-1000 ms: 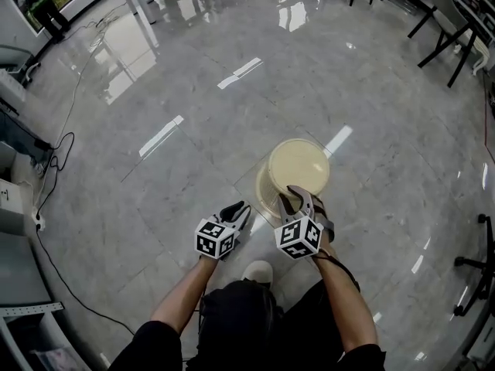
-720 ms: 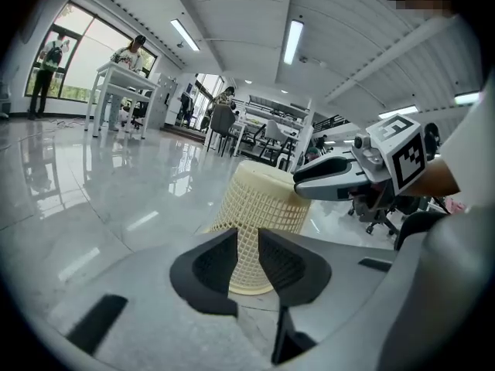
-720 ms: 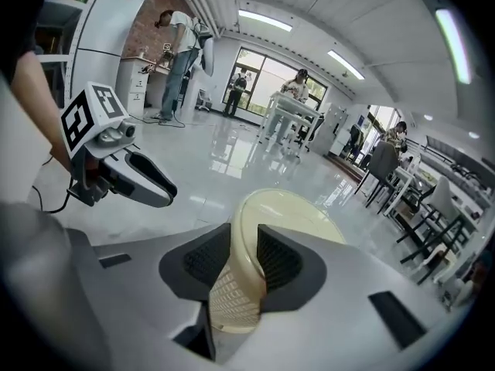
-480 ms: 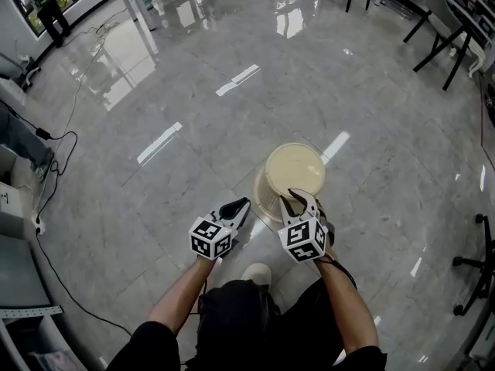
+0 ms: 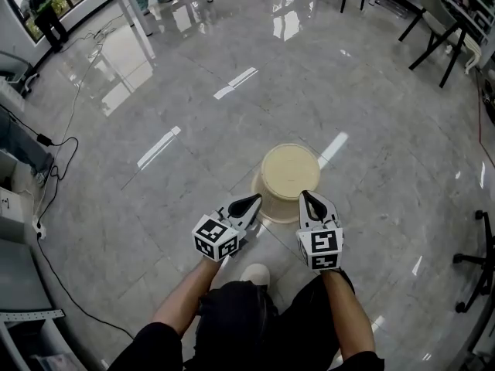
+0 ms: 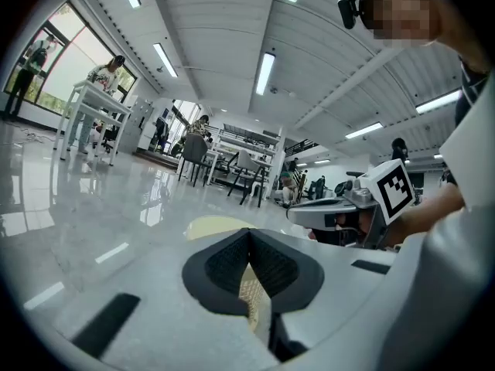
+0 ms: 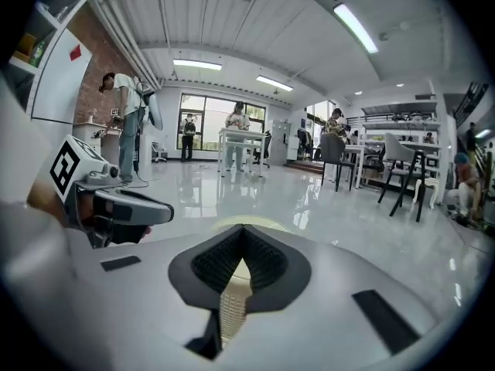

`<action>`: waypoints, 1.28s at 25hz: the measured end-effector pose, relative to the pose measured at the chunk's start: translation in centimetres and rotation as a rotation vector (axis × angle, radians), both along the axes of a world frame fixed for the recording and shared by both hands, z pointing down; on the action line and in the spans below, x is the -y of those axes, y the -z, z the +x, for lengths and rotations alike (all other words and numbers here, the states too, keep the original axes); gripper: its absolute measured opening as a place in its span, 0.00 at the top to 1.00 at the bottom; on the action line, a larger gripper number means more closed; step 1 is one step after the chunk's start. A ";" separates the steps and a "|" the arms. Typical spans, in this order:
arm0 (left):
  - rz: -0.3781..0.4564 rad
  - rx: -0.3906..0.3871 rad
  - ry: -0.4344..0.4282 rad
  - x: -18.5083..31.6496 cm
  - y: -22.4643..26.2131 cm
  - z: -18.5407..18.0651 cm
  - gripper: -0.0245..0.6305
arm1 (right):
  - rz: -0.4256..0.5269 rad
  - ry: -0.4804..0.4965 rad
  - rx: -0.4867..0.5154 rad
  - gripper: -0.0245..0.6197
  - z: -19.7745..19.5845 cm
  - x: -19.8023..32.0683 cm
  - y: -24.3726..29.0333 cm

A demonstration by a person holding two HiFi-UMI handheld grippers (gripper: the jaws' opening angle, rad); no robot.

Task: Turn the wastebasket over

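Observation:
A cream wastebasket (image 5: 288,175) stands on the grey marble floor with its flat solid end up and its wider end on the floor. My left gripper (image 5: 252,202) hangs just to its near left, shut, with nothing in it. Just off the basket's near right edge my right gripper (image 5: 307,198) is also shut and holds nothing. In the left gripper view the closed jaw tips (image 6: 249,233) point over the basket (image 6: 219,225), with the right gripper (image 6: 313,213) beside them. The right gripper view shows its closed tips (image 7: 243,229) before the basket (image 7: 267,223), and the left gripper (image 7: 158,210) at left.
A black cable (image 5: 56,165) snakes over the floor at far left. Black chairs (image 5: 441,29) and desks stand at the back right, table legs (image 5: 143,22) at the back left. My shoe (image 5: 256,273) is just behind the grippers. People stand far off by the windows.
Both grippers have shut and risen. The right one was open at the basket's near rim; it has rolled and come off it. The basket has stayed where it was.

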State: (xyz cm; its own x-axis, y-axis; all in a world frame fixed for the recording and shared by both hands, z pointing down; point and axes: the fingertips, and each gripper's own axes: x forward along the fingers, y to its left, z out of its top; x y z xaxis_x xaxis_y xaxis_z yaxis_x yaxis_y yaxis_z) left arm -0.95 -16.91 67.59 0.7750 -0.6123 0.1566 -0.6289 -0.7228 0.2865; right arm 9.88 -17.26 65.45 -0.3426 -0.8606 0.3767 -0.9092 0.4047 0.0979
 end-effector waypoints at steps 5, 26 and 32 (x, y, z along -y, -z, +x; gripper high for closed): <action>-0.002 0.023 -0.021 -0.2 -0.6 1.5 0.95 | -0.017 0.001 0.003 0.95 0.6 -0.2 -0.7; -0.065 0.117 -0.075 2.8 17.1 2.0 0.95 | -0.152 -0.054 0.044 0.95 3.5 0.6 15.3; -0.037 0.162 -0.102 1.4 32.9 1.9 0.95 | -0.163 -0.056 0.060 0.95 2.4 -0.8 32.1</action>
State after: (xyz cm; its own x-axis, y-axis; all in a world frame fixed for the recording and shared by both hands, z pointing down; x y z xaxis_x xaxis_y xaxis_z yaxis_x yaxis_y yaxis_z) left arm 0.98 -18.32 34.66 0.7959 -0.5230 0.3050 -0.5926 -0.7764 0.2148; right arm 12.29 -16.49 33.39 -0.3216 -0.8082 0.4933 -0.9331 0.3591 -0.0200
